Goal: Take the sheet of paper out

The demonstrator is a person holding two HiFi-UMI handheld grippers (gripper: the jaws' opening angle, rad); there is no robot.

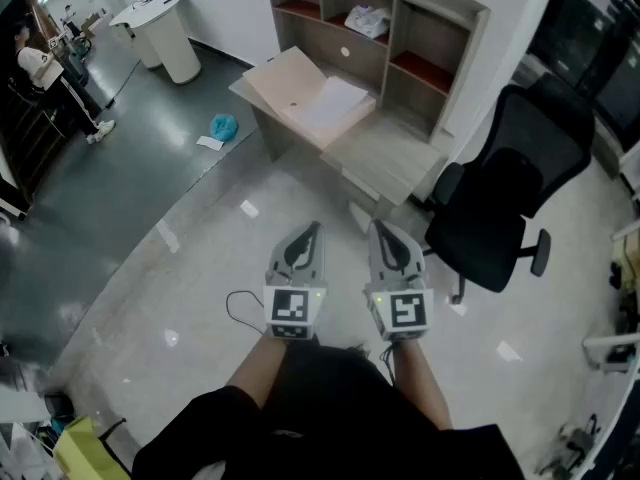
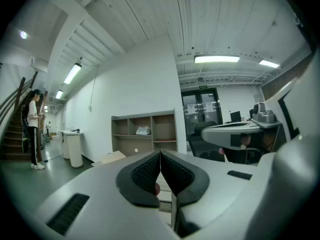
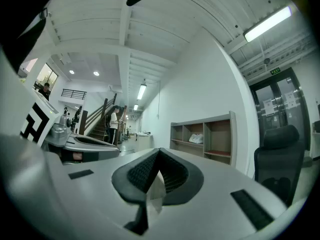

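A white sheet of paper (image 1: 335, 103) lies on a wooden desk (image 1: 390, 156), next to a pale tan board (image 1: 283, 83). The desk stands some way ahead of me, across the floor. My left gripper (image 1: 308, 231) and right gripper (image 1: 381, 229) are held side by side at waist height, pointing at the desk and well short of it. In the left gripper view the left gripper (image 2: 160, 153) has its dark pads pressed together. The right gripper (image 3: 159, 150) looks the same in its own view. Neither one grips anything.
A shelf unit (image 1: 445, 43) stands on the back of the desk, with a white bundle (image 1: 367, 20) in one compartment. A black office chair (image 1: 512, 198) stands right of the desk. A white round stand (image 1: 165, 33), a blue object (image 1: 223, 125) on the floor and a person (image 1: 45, 73) are far left.
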